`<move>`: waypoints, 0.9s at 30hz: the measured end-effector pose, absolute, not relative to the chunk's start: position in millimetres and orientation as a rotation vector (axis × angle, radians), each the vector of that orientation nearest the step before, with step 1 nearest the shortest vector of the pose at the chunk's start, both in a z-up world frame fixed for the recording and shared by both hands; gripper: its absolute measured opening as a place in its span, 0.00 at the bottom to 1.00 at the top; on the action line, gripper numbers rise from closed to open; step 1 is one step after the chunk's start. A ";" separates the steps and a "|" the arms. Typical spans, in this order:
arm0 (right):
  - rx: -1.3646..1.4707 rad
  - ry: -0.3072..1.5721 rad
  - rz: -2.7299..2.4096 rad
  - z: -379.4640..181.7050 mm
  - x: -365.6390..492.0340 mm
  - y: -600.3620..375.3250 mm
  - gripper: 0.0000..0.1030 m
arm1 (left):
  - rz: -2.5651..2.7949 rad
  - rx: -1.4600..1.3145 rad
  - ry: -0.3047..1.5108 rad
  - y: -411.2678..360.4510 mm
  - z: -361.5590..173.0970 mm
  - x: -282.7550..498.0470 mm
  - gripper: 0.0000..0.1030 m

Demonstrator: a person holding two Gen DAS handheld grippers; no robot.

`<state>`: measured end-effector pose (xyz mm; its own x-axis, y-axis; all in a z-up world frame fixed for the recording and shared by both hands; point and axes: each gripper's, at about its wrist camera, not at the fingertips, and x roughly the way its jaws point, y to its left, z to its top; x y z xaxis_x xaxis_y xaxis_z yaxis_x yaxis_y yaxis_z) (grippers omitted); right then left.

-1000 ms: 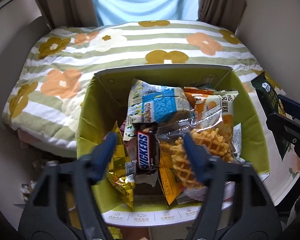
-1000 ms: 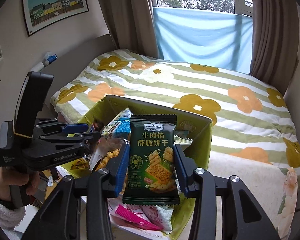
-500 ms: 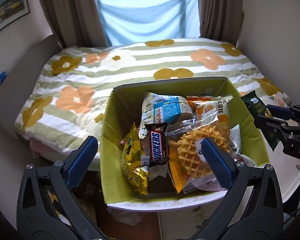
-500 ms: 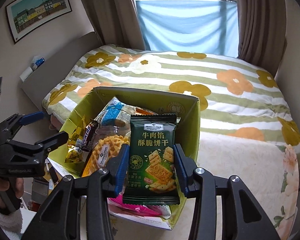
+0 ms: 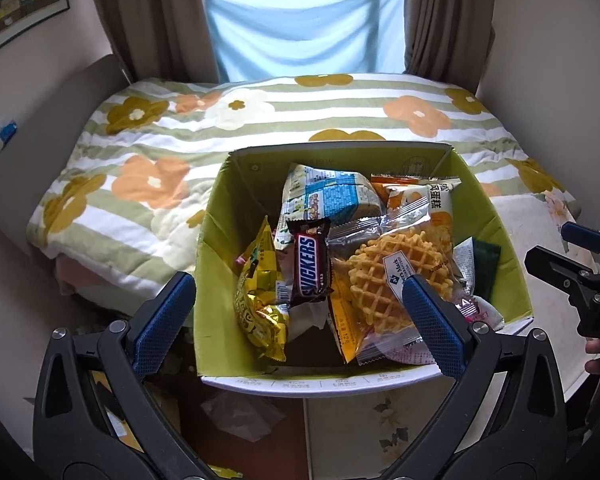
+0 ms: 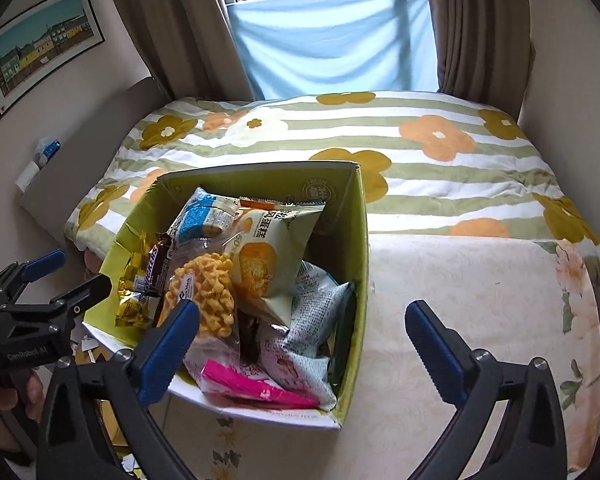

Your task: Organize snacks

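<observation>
Right gripper jaws just opened wide, nothing between; green packet inside box, against right wall. Left gripper wide, empty.

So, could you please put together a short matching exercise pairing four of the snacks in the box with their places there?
Things:
1. Snickers bar
2. waffle pack
3. pink packet
4. dark green biscuit packet

Places:
A. against the box's right wall, mostly hidden
B. at the near edge of the box in the right wrist view
C. between the gold packet and the waffles
D. centre of the box, on top

Pairs: 1-C, 2-D, 3-B, 4-A
</observation>
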<state>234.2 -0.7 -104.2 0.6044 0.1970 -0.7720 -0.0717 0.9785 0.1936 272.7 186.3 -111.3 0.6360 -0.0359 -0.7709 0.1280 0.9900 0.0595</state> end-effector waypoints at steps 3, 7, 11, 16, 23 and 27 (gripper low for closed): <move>0.133 0.879 0.159 -95.3 222.2 -5.7 0.99 | -0.080 0.111 0.854 180.6 -101.3 259.0 1.00; 0.127 0.828 0.168 -79.8 201.0 -18.8 0.99 | -0.058 0.113 0.816 166.5 -86.3 235.3 1.00; 0.108 0.783 0.167 -60.9 172.1 -39.2 0.99 | -0.048 0.082 0.770 146.0 -66.1 199.6 1.00; 0.068 0.709 0.126 -25.9 121.1 -71.5 0.99 | -0.056 0.048 0.693 118.8 -34.9 149.4 1.00; 0.005 0.584 -0.005 14.2 40.2 -107.2 0.99 | -0.037 0.011 0.561 84.8 -0.1 69.2 1.00; 0.020 0.549 -0.036 21.7 7.4 -123.7 0.99 | -0.045 0.025 0.493 68.8 7.5 30.9 1.00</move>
<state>7.4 -123.7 21.7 0.8522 -0.0288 -0.5224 0.0394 0.9992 0.0093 30.9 68.8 7.5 0.8801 -0.0373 -0.4733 0.0495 0.9987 0.0134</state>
